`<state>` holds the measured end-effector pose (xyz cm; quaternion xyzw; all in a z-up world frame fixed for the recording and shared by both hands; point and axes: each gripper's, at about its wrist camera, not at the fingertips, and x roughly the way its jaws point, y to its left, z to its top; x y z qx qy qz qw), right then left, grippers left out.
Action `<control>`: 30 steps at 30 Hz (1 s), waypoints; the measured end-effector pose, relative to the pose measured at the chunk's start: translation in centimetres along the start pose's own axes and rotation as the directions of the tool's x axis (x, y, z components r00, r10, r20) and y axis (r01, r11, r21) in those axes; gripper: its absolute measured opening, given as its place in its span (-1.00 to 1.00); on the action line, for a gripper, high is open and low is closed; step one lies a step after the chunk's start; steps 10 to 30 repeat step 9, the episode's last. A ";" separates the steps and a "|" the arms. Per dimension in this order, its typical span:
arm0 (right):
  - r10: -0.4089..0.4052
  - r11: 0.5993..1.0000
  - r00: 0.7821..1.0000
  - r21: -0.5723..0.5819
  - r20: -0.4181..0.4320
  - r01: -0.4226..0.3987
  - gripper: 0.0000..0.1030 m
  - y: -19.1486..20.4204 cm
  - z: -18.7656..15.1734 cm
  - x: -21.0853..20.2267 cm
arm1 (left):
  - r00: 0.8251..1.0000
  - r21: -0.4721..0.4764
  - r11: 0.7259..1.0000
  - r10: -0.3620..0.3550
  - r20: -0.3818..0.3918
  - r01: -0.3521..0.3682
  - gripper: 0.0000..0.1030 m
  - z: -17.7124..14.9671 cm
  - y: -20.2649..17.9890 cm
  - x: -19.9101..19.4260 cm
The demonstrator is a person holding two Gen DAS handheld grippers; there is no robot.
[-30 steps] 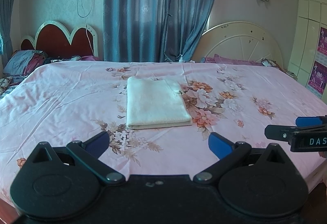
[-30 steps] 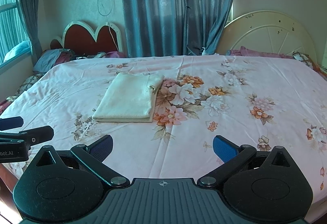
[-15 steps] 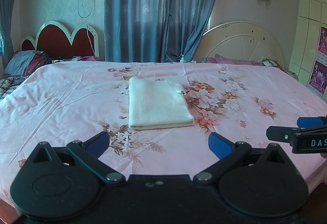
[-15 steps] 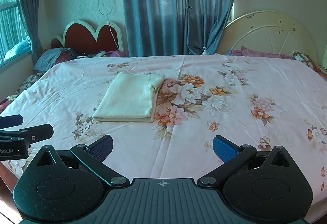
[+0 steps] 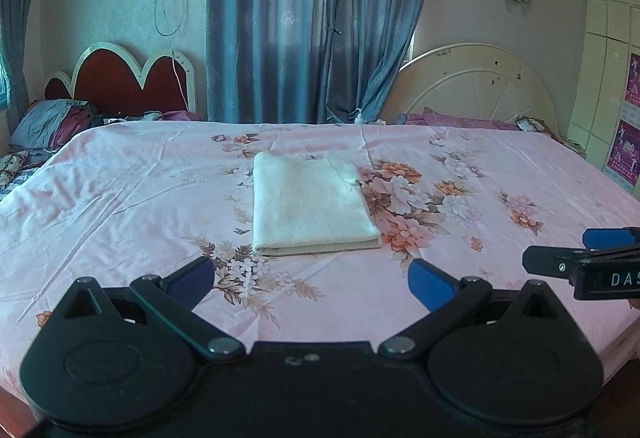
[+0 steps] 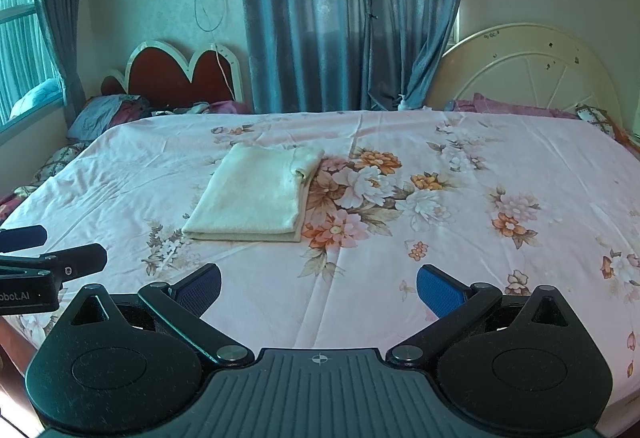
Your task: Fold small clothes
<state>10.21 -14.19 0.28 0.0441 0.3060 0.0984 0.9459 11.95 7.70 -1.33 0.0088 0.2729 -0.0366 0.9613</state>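
A cream garment [image 5: 310,204] lies folded into a neat rectangle on the pink floral bedsheet [image 5: 120,198]; it also shows in the right wrist view [image 6: 256,194]. My left gripper [image 5: 312,282] is open and empty, held above the near part of the bed, short of the garment. My right gripper [image 6: 319,288] is open and empty, to the right of the garment and nearer than it. The right gripper shows at the right edge of the left wrist view [image 5: 556,256], and the left gripper shows at the left edge of the right wrist view [image 6: 72,250].
Two headboards stand at the far side, a red and white one [image 5: 120,82] and a cream round one [image 5: 476,86]. Blue curtains [image 5: 312,18] hang behind. Pillows and bedding [image 5: 52,122] lie at the far left. A cupboard [image 5: 612,70] stands at the right.
Both grippers have drifted slightly, so the view has shifted a little. The folded garment has not moved and both grippers stay open.
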 end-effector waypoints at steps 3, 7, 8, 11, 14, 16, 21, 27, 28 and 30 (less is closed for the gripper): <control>0.003 1.000 1.000 -0.001 0.000 -0.003 0.99 -0.1 0.0 0.0 | 1.000 0.001 1.000 0.003 0.005 -0.003 0.99 0.0 -0.2 -0.1; 0.011 1.000 1.000 -0.002 0.003 -0.011 0.99 -0.2 0.1 0.2 | 1.000 0.004 1.000 0.002 0.012 -0.002 0.99 0.1 -0.5 -0.1; 0.014 1.000 1.000 -0.003 0.003 -0.014 0.99 -0.2 0.1 0.3 | 1.000 0.006 1.000 0.001 0.011 -0.001 0.99 0.1 -0.6 -0.1; 0.017 1.000 1.000 -0.004 0.002 -0.017 0.99 -0.2 0.2 0.4 | 1.000 0.002 1.000 0.000 0.011 0.000 0.99 0.0 -0.5 -0.2; 0.017 1.000 1.000 -0.004 0.002 -0.017 0.99 -0.2 0.2 0.4 | 1.000 0.002 1.000 0.000 0.011 0.000 0.99 0.0 -0.5 -0.2; 0.017 1.000 1.000 -0.004 0.002 -0.017 0.99 -0.2 0.2 0.4 | 1.000 0.002 1.000 0.000 0.011 0.000 0.99 0.0 -0.5 -0.2; 0.017 1.000 1.000 -0.004 0.002 -0.017 0.99 -0.2 0.2 0.4 | 1.000 0.002 1.000 0.000 0.011 0.000 0.99 0.0 -0.5 -0.2; 0.017 1.000 1.000 -0.004 0.002 -0.017 0.99 -0.2 0.2 0.4 | 1.000 0.002 1.000 0.000 0.011 0.000 0.99 0.0 -0.5 -0.2; 0.017 1.000 1.000 -0.004 0.002 -0.017 0.99 -0.2 0.2 0.4 | 1.000 0.002 1.000 0.000 0.011 0.000 0.99 0.0 -0.5 -0.2; 0.017 1.000 1.000 -0.004 0.002 -0.017 0.99 -0.2 0.2 0.4 | 1.000 0.002 1.000 0.000 0.011 0.000 0.99 0.0 -0.5 -0.2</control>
